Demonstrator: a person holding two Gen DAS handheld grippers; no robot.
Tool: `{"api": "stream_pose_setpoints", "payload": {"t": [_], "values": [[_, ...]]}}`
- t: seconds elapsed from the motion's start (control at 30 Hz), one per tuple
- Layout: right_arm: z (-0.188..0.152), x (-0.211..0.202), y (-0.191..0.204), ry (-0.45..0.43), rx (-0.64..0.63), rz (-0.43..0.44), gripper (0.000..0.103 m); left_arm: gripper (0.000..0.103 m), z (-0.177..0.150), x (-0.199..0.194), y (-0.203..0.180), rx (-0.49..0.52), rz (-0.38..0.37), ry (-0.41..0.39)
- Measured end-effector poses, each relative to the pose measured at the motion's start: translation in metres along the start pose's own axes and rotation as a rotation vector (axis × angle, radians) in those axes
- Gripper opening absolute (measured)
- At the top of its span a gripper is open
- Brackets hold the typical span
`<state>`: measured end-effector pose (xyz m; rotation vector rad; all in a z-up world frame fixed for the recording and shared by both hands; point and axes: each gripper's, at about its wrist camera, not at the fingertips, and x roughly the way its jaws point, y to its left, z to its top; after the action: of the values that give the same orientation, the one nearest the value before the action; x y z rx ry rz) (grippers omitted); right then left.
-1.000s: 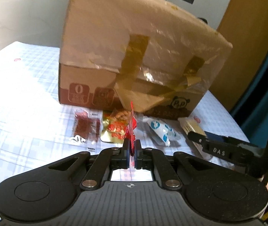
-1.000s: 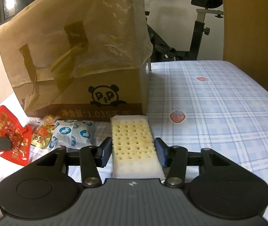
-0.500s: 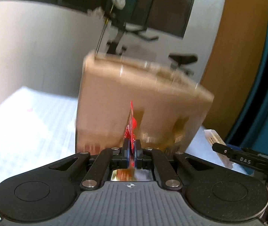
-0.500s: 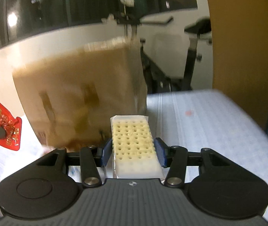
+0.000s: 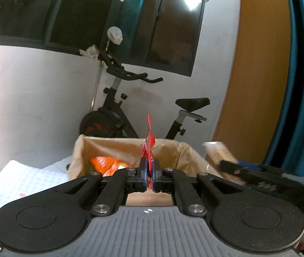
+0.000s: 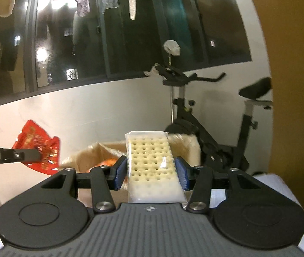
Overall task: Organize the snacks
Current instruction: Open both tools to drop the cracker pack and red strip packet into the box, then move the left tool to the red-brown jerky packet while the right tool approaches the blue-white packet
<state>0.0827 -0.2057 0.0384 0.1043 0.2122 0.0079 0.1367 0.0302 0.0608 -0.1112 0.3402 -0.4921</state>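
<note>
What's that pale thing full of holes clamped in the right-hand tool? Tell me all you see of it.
The pale cracker pack is a flat, cream slab dotted with rows of small holes, sealed in clear glossy film. It lies lengthwise between the blue pads of the right gripper, which press its long sides. It is held in the air in front of the open cardboard box.

The one legible marking is showing in the right wrist view: white lettering "Robot.AI" is running along the black finger of the left gripper, at the far left edge. The red snack packet pinched there is carrying gold print, but it is blurring too much to read. In the left wrist view no lettering is coming through legibly.
</note>
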Motion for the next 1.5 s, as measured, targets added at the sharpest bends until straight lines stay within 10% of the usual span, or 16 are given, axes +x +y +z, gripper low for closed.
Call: {"api": "stream_pose_setpoints", "payload": {"t": [0.3,0.63,0.77,1.5], "values": [[0.014,0.095,-0.007,0.098,0.037,-0.091,0.051,0.005,0.008,0.072,-0.009,0.04,0.019,0.075],[-0.011,0.109,-0.022,0.159,0.032,-0.11,0.051,0.007,-0.007,0.107,-0.002,0.053,0.006,0.168],[-0.012,0.104,-0.017,0.144,0.018,-0.118,0.055,0.033,-0.007,0.116,0.006,0.058,0.035,0.188],[-0.048,0.006,-0.041,0.025,0.061,-0.087,0.06,0.041,-0.032,-0.003,0.073,0.079,0.138,0.101]]}}
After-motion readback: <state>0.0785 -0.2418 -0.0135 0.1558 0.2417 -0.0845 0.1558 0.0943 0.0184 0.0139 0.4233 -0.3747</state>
